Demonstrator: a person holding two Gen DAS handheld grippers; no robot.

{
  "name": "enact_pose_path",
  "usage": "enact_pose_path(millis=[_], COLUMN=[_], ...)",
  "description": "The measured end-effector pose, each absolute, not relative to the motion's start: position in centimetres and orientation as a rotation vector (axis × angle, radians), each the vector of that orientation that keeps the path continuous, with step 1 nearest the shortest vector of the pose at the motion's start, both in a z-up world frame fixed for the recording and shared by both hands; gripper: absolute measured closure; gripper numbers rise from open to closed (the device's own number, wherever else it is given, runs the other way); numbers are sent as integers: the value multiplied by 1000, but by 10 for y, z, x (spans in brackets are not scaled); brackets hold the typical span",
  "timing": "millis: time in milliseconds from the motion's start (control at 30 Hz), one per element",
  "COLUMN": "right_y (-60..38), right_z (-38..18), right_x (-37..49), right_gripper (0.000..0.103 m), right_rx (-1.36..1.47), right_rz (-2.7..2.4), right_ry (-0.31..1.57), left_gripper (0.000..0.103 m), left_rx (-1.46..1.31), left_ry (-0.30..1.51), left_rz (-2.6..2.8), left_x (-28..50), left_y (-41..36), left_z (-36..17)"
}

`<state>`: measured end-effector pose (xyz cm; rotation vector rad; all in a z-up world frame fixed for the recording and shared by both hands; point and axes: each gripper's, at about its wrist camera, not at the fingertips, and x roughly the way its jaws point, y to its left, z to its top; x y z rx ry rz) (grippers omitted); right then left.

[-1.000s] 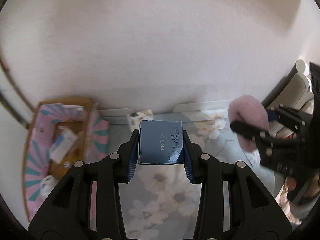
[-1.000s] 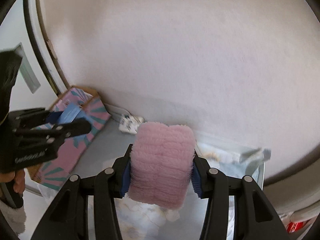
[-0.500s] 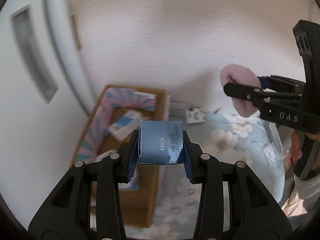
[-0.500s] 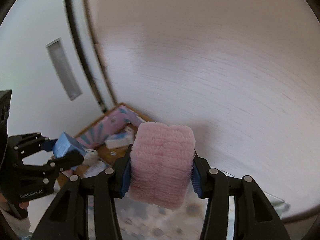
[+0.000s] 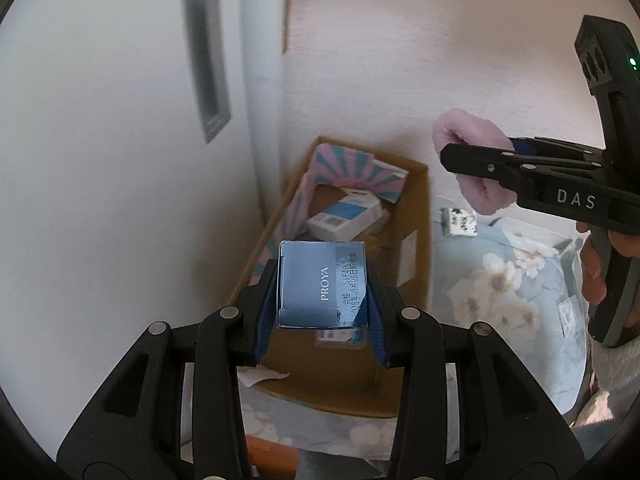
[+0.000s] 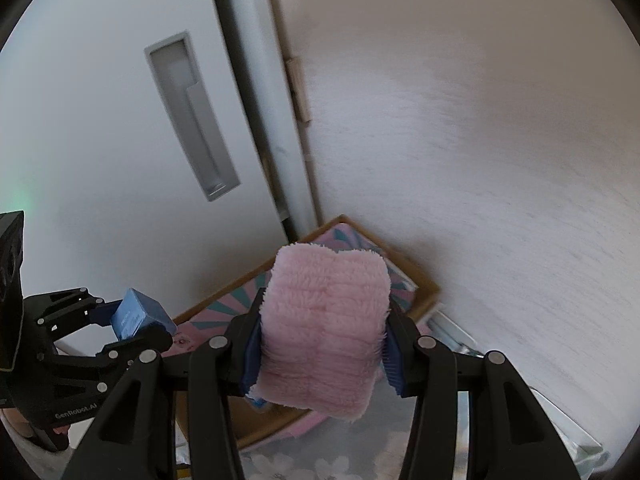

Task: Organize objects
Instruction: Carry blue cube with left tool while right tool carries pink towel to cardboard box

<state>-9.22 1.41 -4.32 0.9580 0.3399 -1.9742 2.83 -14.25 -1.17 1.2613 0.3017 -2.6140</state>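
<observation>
Jaws of the left gripper [image 5: 322, 286] are clamped on a dark blue PROYA box [image 5: 322, 284], its lettering running along the fingers; it has swung over the open cardboard box [image 5: 416, 204]. Right gripper [image 6: 322, 338] jaws squeeze a fluffy pink cloth [image 6: 324, 332], now hanging above that box's far corner [image 6: 424, 284].

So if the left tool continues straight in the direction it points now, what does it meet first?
Probably the open cardboard box: the left tool, shut on the blue PROYA box, points into it, toward the white-and-blue package inside. Depth is unclear, so the box floor could come first.
</observation>
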Motion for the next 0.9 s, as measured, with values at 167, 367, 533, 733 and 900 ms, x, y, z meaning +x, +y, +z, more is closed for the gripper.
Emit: enact_pose_path(millis=[167, 367, 533, 733, 900], right_y=[-16, -52, -78, -107, -121], right_z=[-54, -74, -94, -131, -161], right_x=[-93, -99, -106, -118, -127], right_gripper=[58, 58, 58, 58, 58], right_rx=[979, 1018, 1049, 1115, 1164], right_rz=[-1937, -1904, -1877, -1826, -1786], right_ry=[372, 410, 450, 489, 517], left_gripper=[67, 67, 67, 67, 67], left_rx=[1283, 1335, 1402, 1503, 1579], left_ry=[329, 342, 336, 305, 256], left_rz=[-2601, -2601, -2610, -2636, -2659], left_x=[31, 24, 17, 7, -1], left_y=[-158, -165, -167, -157, -144], left_z=[-24, -42, -60, -83, -104])
